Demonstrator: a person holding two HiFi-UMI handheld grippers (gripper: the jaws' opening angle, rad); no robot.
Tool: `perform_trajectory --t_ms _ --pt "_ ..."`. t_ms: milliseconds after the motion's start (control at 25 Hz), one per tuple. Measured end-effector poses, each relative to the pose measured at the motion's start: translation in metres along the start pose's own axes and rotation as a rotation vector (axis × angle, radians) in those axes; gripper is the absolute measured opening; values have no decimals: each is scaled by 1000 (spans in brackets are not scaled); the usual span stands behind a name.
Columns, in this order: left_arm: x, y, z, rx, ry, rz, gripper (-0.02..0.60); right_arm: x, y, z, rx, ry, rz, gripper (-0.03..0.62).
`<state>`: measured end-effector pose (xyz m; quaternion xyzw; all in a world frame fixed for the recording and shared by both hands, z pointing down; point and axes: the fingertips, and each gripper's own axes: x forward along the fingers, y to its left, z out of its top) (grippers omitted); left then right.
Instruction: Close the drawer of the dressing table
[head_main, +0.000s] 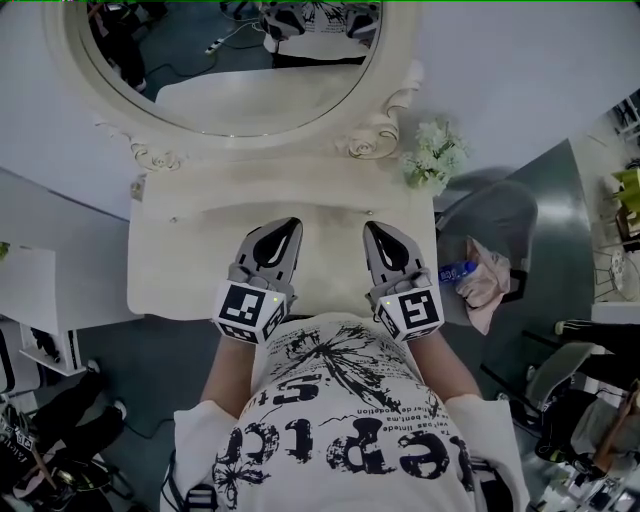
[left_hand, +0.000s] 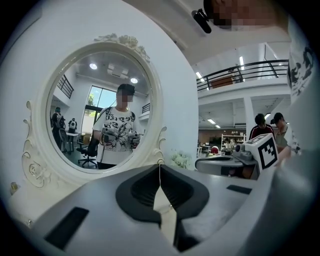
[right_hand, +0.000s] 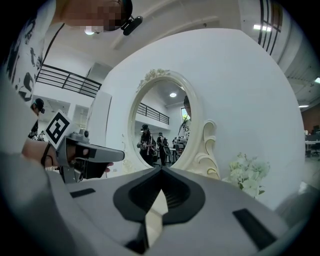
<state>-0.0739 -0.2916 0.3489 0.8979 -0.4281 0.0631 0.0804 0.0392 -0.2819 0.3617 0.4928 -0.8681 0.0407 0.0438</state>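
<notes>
The cream dressing table stands in front of me with its oval mirror at the back. Both grippers hover side by side over the front part of the tabletop, pointing toward the mirror. My left gripper is shut with nothing between its jaws, as its own view shows. The right gripper is shut and empty as well. No drawer shows in any view; the table's front edge is hidden under the grippers and my torso.
A bunch of pale flowers stands at the table's back right corner. To the right of the table a grey chair carries a pink cloth and a bottle. A white cabinet stands at the left.
</notes>
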Motion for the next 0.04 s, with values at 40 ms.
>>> perform_trajectory --t_ms 40 --pt "0 0 -1 -2 0 1 20 0 0 -1 3 4 -1 17"
